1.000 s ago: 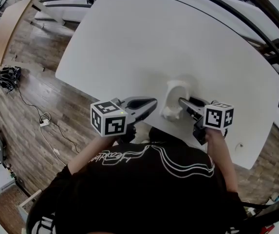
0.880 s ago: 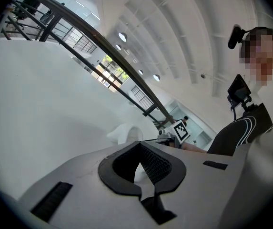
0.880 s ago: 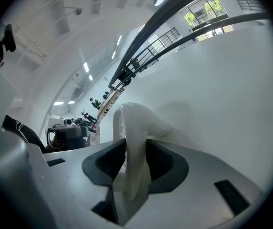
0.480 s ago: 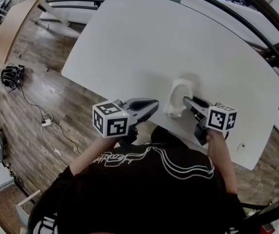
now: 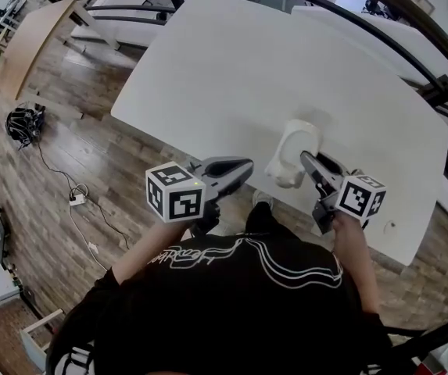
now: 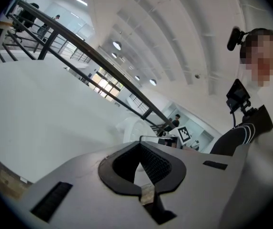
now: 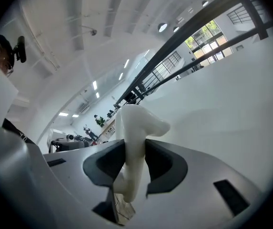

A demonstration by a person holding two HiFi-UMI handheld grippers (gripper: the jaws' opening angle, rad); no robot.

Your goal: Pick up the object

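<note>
Right gripper (image 7: 135, 151): jaws have just been closing and are now clamped on the object (image 7: 136, 123). Both pads (image 7: 162, 161) press a narrow white section. A bulkier curved part sticks out above the pads.

The object sits at the table's (image 5: 231, 76) near edge, right of the middle, toward the near right corner. From the head view I judge it just clear of the surface, with its shadow on the table behind it. I can't confirm the clearance.

Left gripper (image 5: 239, 168): jaws together, nothing between them. It hangs off the table's near edge over the floor (image 5: 75, 155), left of the object and apart from it.

My read of the step: the grip is made and the lift is in hand.

How I'd run it:
- Hold the squeeze constant. The surface looks smooth, so I expect slip if the grip loosens.
- Go straight up with no sideways drag across the edge.
- No wrist roll. The grip is on the thin part with mass above it, so I expect the object to pivot in the pads.
- Watch the right gripper view. If the white section tilts between the pads, stop and regrip lower.
- Leave the left gripper where it is, out of the path.
</note>
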